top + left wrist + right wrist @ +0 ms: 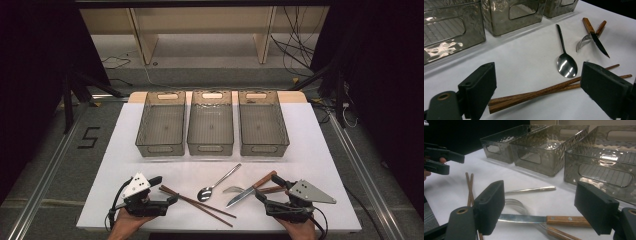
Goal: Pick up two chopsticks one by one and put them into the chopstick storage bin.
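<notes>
A pair of brown chopsticks (197, 204) lies crossed near the table's front, with a steel spoon (215, 185) just to their right. Farther right a wood-handled knife (250, 190) lies across a wood-handled fork (232, 189). My left gripper (167, 189) is open at the chopsticks' left end, low over the table. In the left gripper view the chopsticks (536, 93) run between the wide-apart jaws, untouched. My right gripper (267, 187) is open beside the knife's handle. In the right gripper view the knife (536, 219) and fork (516, 203) lie between its jaws.
Three clear grey bins stand side by side at the back of the white table (310, 150): left bin (160, 150), middle bin (210, 149), right bin (264, 149). Dark floor and a rail border the table on both sides.
</notes>
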`<control>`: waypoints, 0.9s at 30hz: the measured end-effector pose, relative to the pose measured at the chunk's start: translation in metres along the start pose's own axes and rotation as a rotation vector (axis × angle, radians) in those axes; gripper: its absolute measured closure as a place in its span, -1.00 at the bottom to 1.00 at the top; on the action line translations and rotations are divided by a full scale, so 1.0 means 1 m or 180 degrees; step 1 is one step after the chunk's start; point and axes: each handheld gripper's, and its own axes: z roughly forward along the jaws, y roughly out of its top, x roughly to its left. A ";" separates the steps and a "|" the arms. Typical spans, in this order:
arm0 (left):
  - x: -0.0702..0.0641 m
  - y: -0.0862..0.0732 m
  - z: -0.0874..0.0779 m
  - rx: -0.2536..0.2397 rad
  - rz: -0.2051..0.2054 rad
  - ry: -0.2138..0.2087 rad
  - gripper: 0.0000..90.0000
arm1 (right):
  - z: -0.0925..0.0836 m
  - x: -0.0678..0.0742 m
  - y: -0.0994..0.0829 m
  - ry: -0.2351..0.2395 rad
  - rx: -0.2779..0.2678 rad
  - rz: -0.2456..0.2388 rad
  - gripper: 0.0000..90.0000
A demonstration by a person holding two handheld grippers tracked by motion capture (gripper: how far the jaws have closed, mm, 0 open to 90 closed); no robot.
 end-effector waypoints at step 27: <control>-0.010 0.065 0.033 0.1213 0.1123 -0.0226 -0.66 | 0.003 0.000 0.000 0.0090 0.0083 0.0003 -0.44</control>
